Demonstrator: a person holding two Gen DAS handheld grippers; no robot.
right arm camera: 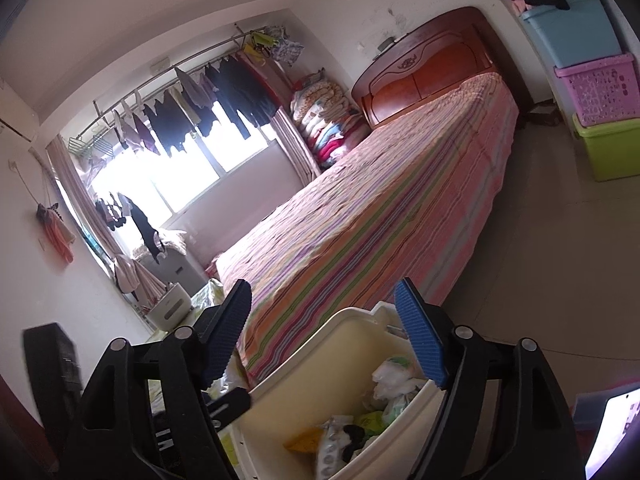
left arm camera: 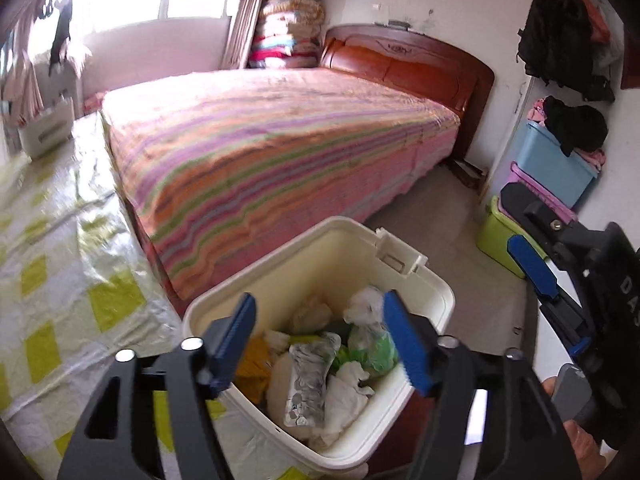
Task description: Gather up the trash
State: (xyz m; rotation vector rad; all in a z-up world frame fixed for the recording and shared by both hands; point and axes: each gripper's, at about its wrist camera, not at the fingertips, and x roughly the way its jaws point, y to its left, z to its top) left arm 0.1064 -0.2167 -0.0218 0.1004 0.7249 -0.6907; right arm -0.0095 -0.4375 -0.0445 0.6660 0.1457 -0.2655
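A cream plastic trash bin [left arm camera: 434, 292] stands on a table, holding crumpled tissues [left arm camera: 346, 396], a clear wrapper [left arm camera: 310, 380], a green bag [left arm camera: 370, 346] and a yellow packet [left arm camera: 252, 364]. My left gripper [left arm camera: 324, 344] hovers open and empty right above the bin's mouth. The right gripper's blue pad [left arm camera: 532, 266] shows at the right in the left wrist view. In the right wrist view my right gripper [right arm camera: 324, 336] is open and empty above the same bin [right arm camera: 344, 344], with the trash [right arm camera: 380, 404] below it.
The bin sits on a yellow-checked plastic tablecloth [left arm camera: 60, 280]. A bed with a striped cover [left arm camera: 260, 152] lies beyond. Stacked blue [right arm camera: 572, 28], pink [right arm camera: 600, 88] and green [right arm camera: 612, 148] storage boxes stand at the right wall. A white appliance [right arm camera: 168, 312] sits near the window.
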